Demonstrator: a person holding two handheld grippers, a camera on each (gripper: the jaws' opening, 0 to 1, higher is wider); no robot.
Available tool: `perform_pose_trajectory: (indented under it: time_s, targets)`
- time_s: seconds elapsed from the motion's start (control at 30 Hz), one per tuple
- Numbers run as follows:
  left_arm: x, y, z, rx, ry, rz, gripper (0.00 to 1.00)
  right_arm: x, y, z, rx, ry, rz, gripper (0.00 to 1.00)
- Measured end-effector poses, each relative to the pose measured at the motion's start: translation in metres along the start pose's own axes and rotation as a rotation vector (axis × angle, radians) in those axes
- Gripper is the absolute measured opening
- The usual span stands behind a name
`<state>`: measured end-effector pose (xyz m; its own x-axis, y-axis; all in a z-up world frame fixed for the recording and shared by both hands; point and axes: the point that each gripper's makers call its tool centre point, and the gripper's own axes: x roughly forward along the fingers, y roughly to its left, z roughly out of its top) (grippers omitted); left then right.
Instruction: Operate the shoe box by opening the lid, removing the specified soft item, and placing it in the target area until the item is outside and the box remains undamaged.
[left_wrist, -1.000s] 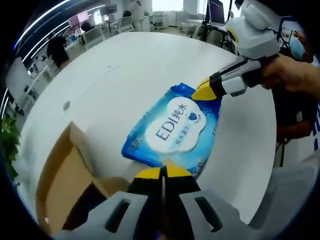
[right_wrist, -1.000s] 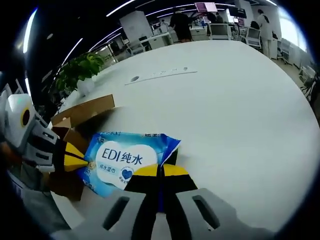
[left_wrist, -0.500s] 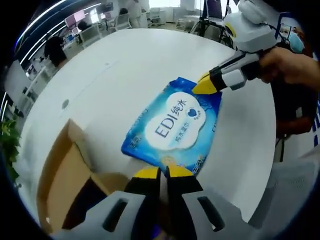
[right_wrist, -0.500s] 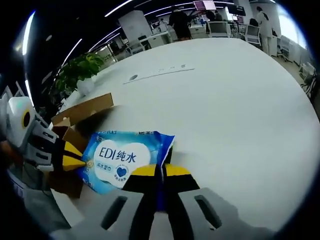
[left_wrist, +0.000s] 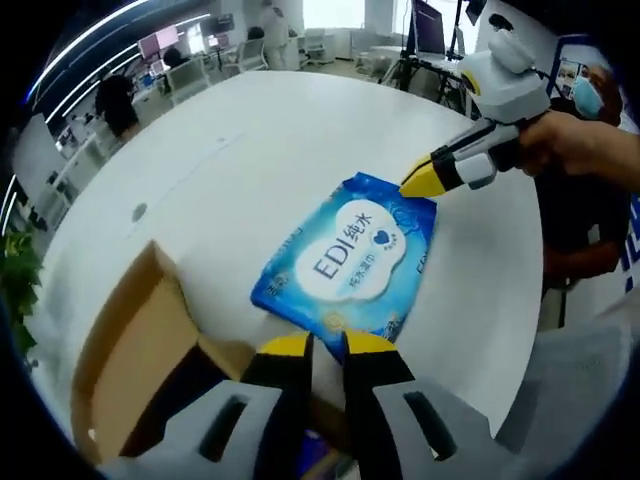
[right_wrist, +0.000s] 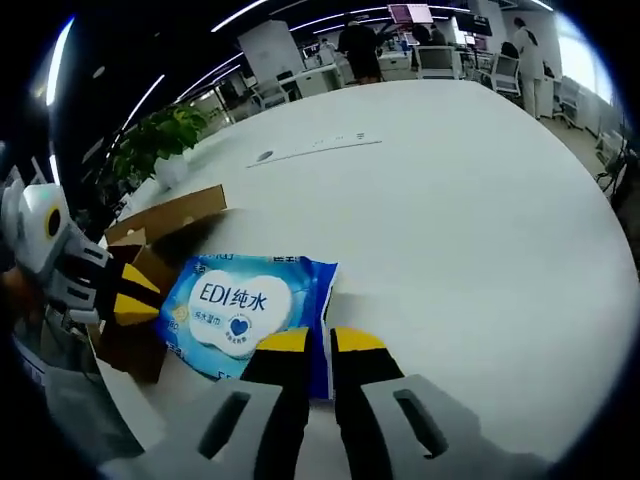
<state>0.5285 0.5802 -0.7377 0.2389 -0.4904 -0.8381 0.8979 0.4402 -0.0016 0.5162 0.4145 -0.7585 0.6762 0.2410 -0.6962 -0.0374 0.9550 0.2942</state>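
The wipes pack (left_wrist: 346, 262) lies flat on the table (left_wrist: 250, 150), outside the box (left_wrist: 130, 370), its long axis running between both grippers. Left gripper (left_wrist: 315, 347) and right gripper (right_wrist: 310, 342) are parted, apparently just clear.

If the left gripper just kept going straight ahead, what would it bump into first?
Most likely the blue wet-wipes pack, lying on the white table just beyond the left gripper and its slightly parted jaws. Exact height over the pack is unclear.

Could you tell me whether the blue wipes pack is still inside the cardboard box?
No, the wipes pack lies flat on the white table beside the box.
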Motion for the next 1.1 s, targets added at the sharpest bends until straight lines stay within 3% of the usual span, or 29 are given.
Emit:
perform_pose_trajectory:
  time_s: [0.07, 0.47, 1.1]
  targets:
    - [-0.003, 0.000, 0.002, -0.006, -0.012, 0.000, 0.09, -0.005, -0.004, 0.003, -0.027, -0.008, -0.025, 0.00]
    - [-0.025, -0.002, 0.010, -0.030, -0.073, -0.005, 0.11, -0.031, 0.002, 0.018, -0.054, -0.051, -0.034, 0.02]
    - [-0.063, 0.013, 0.002, -0.080, -0.148, 0.007, 0.14, -0.059, 0.046, 0.035, -0.139, -0.083, 0.013, 0.15]
